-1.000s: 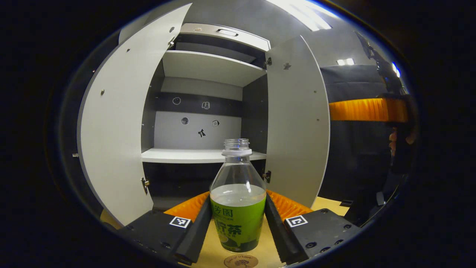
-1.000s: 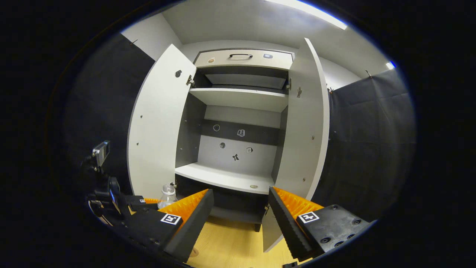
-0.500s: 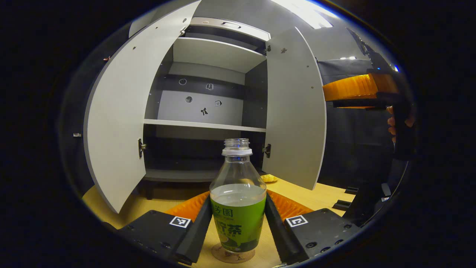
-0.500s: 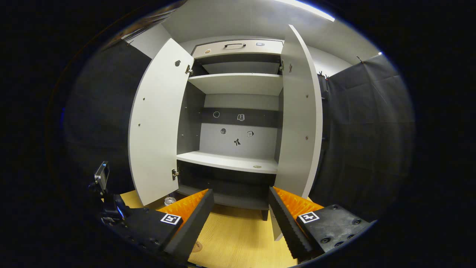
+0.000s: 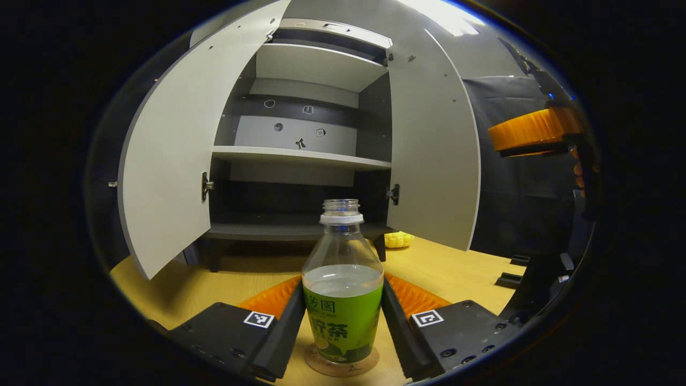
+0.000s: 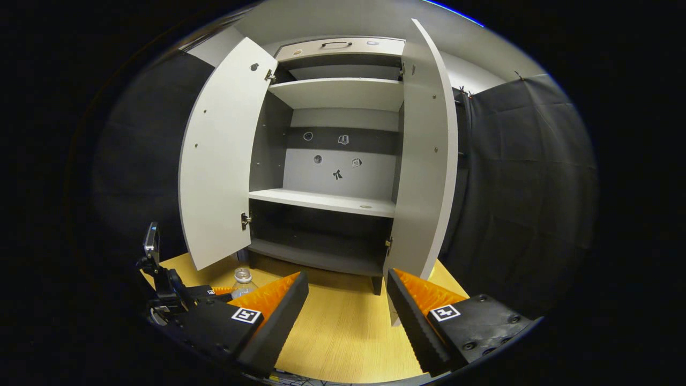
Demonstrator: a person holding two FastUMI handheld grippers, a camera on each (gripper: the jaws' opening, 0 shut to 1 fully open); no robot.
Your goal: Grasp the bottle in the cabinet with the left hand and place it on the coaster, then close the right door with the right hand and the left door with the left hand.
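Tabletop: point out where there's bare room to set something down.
Free: the wooden table in front of the cabinet, between both open doors. Also its middle shelf. Crowded: the left, where the bottle stands on the coaster.

Bottle (image 5: 343, 289) on coaster (image 5: 341, 363), between left tongs (image 5: 341, 332); cabinet (image 5: 300, 155) behind.

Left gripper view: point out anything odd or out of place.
The bottle has no cap though it holds liquid. A small yellow object lies on the table by the cabinet's foot. Nothing spilled.
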